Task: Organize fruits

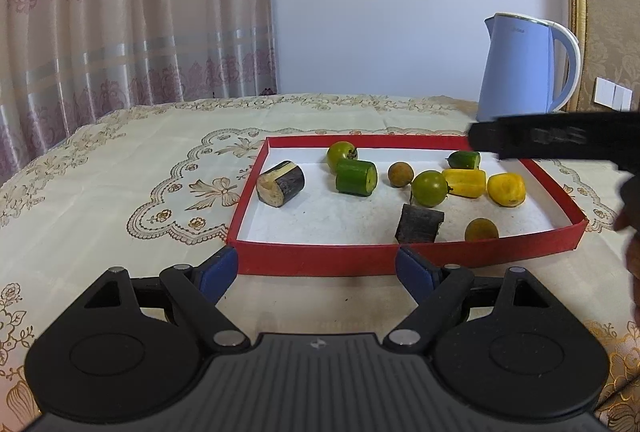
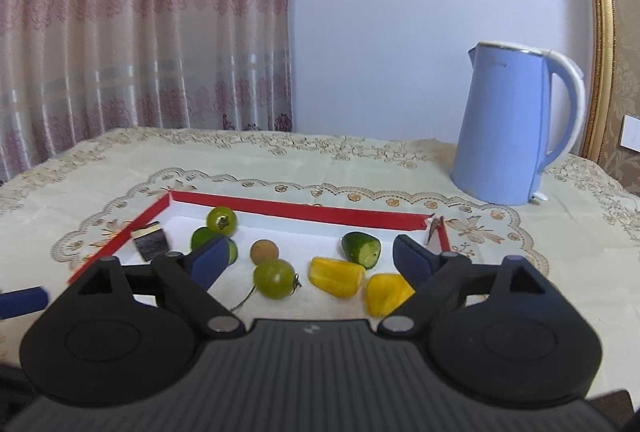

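Note:
A red-walled tray (image 1: pixel 249 188) with a white floor holds cut fruit. In it lie two green tomatoes (image 1: pixel 430 188), a cucumber chunk (image 1: pixel 356 177), a small cucumber end (image 1: pixel 464 159), two yellow pieces (image 1: pixel 466 182), two brown longans (image 1: pixel 400 174) and two dark-skinned cane pieces (image 1: pixel 281 184). My left gripper (image 1: pixel 316 260) stands open at the tray's near wall, holding nothing. My right gripper (image 2: pixel 310 246) is open over the tray (image 2: pixel 300 208), above a longan (image 2: pixel 264 251), a tomato (image 2: pixel 274 278) and a yellow piece (image 2: pixel 336 276); its pads touch none of them. In the left wrist view it is a black blur (image 1: pixel 552 140).
A pale blue kettle (image 1: pixel 520 68) stands behind the tray at the back right (image 2: pixel 508 128). An embroidered cream cloth (image 1: pixel 120 172) covers the table. Curtains hang at the left, a gold-framed panel at the right. A person's hand (image 1: pixel 632 228) shows at the right edge.

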`<state>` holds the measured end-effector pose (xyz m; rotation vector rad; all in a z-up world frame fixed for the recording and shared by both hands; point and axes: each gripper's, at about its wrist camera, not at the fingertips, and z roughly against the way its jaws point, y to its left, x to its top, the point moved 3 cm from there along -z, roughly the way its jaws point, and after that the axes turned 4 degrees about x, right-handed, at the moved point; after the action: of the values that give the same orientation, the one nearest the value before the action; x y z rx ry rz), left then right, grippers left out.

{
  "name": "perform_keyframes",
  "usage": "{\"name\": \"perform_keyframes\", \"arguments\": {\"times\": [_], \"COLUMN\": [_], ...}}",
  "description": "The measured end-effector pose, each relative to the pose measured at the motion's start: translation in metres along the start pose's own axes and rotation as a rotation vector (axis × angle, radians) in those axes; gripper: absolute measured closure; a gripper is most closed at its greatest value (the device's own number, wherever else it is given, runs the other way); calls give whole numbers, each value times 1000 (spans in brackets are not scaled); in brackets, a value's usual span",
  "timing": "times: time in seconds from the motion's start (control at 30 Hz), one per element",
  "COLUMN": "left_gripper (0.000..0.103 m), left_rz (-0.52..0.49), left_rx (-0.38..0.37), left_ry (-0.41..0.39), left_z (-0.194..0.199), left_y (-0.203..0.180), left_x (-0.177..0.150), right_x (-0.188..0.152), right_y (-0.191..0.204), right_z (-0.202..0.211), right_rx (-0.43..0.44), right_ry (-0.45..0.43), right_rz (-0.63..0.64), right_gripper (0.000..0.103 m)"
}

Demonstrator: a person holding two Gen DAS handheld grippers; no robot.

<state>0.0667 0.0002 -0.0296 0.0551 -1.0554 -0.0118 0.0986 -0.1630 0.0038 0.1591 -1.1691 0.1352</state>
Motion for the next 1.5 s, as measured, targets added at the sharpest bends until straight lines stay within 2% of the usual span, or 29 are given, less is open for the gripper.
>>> {"name": "perform_keyframes", "arguments": {"times": [0.33,0.47,0.67,0.9,1.3,1.5], "left_gripper": [17,13,10,10,10,10], "left_rz": [-7,-10,-22,-37,-30,-35], "left_rx": [32,36,54,63,39,39], "left_ry": [24,29,40,58,34,48], "left_z": [-4,-5,-11,-19,-20,-25], "left_y": [0,-3,-8,-12,-11,-12], "left_x": [-4,-5,-3,-6,2,-1], "right_x": [-38,-54,-67,-71,-70,-71], "right_y": [-8,-6,0,5,-12,-12], "right_z": [47,50,43,38,25,12], "right_rx": [15,7,20,4,-72,-52], "right_ry": [5,40,98,124,131,167], "right_rz": [-75,-63,-34,14,-69,-117], "right_gripper": [0,0,0,0,0,0]}}
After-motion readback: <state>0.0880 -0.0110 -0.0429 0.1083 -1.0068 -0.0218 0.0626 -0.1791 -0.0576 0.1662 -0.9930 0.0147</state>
